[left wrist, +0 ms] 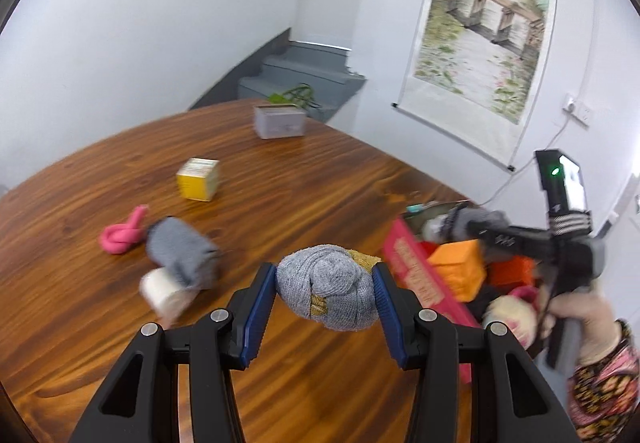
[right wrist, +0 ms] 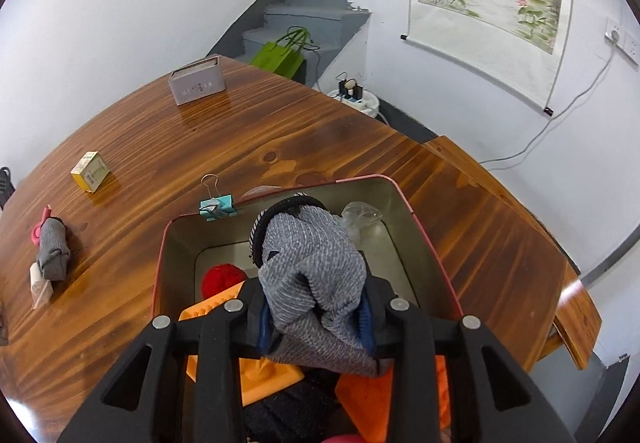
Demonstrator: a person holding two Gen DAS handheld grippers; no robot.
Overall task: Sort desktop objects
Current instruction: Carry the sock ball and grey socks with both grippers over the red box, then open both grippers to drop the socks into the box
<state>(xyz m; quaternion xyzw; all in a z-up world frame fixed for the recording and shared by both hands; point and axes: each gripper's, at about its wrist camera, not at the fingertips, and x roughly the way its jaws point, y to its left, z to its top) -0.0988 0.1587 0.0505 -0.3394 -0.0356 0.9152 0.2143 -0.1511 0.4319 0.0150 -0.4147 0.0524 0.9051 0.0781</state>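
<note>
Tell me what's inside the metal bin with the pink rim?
Inside the bin lie a red yarn ball, orange plastic pieces, something dark and knitted and crumpled clear plastic. The grey sock and right gripper hide the middle.

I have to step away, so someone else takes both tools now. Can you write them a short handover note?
Left tool: shut on a grey sock ball, held above the table.
Right tool: shut on a grey sock, over the tin.
Done: the tin already holds orange blocks, red yarn and dark cloth.
Left: drop both socks in; then, likely, the grey roll, pink knot, white roll, yellow box, grey box and clip on the tin's rim.
</note>
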